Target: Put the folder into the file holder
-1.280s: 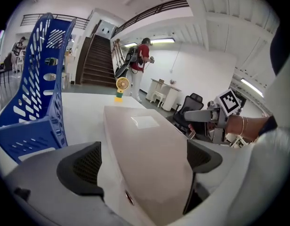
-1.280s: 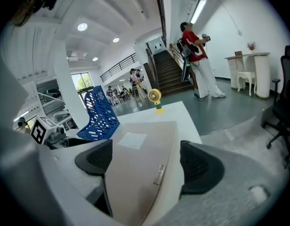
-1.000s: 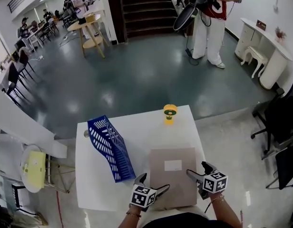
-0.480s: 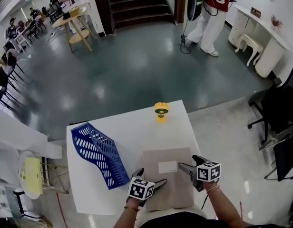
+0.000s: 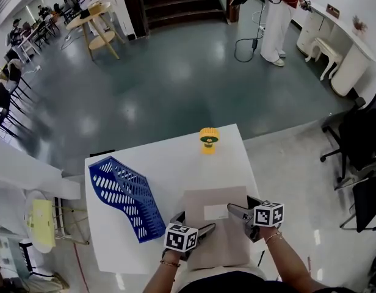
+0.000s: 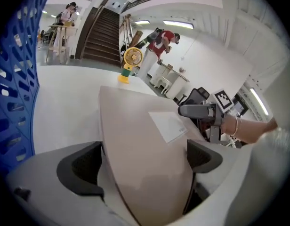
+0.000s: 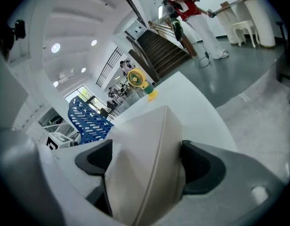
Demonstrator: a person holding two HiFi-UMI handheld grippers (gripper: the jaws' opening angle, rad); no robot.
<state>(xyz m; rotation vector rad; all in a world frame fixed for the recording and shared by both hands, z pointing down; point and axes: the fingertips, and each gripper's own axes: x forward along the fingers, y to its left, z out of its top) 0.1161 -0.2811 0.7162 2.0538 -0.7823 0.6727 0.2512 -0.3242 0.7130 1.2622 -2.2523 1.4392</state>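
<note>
While the folder [image 5: 215, 231] lies on the surface [image 5: 176, 163], left claw [image 5: 193, 223] and right claw [image 5: 242, 205] each clamp a near corner.

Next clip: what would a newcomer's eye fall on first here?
A tan folder at the near edge of the white table is held from both sides, the left gripper and right gripper each with its jaws on it. To its left a blue file holder lies on its side, and a small yellow fan stands at the far edge.
</note>
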